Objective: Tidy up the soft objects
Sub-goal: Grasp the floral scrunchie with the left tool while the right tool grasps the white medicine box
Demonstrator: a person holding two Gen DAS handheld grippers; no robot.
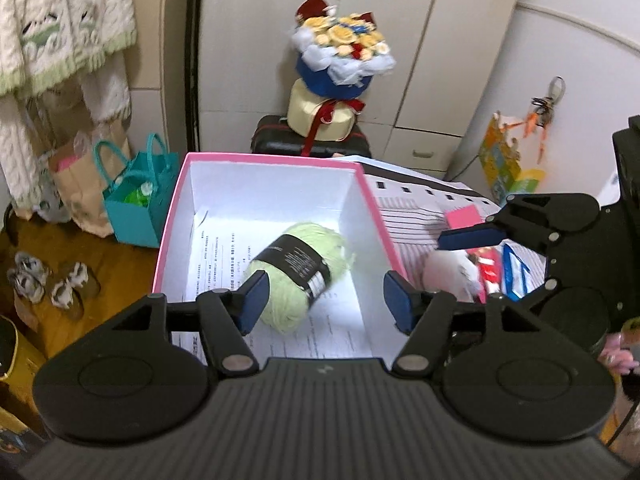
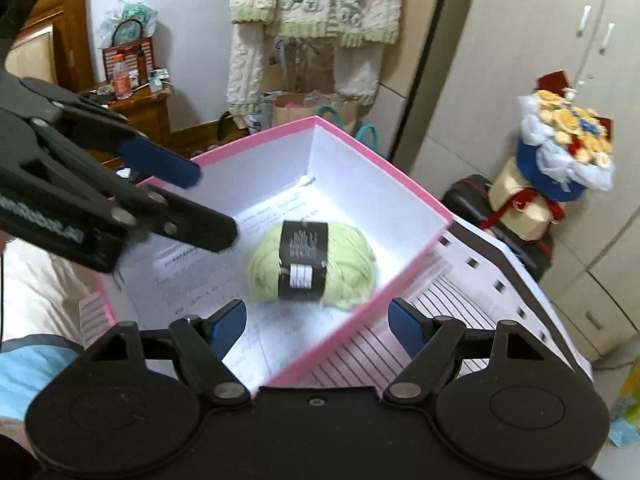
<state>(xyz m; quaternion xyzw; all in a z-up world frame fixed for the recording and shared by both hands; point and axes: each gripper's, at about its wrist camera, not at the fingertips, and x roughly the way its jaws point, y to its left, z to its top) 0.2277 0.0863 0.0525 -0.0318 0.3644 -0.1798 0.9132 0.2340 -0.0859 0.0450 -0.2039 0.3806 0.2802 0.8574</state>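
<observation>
Both grippers, left (image 1: 324,300) and right (image 2: 318,326), have black plastic bodies with ribbed tops, round discs at the sides, silver pivot screws and dark blue finger pads (image 1: 252,300).

the box (image 1: 176,216) is pink outside and white inside, holding a pale green yarn ball (image 1: 296,272) with a black band (image 1: 298,260) and white stripes. the printed sheets (image 1: 412,208) are white with black squares and lines, and the bouquet (image 1: 344,52) is yellow, white and blue, tied with red ribbon
</observation>
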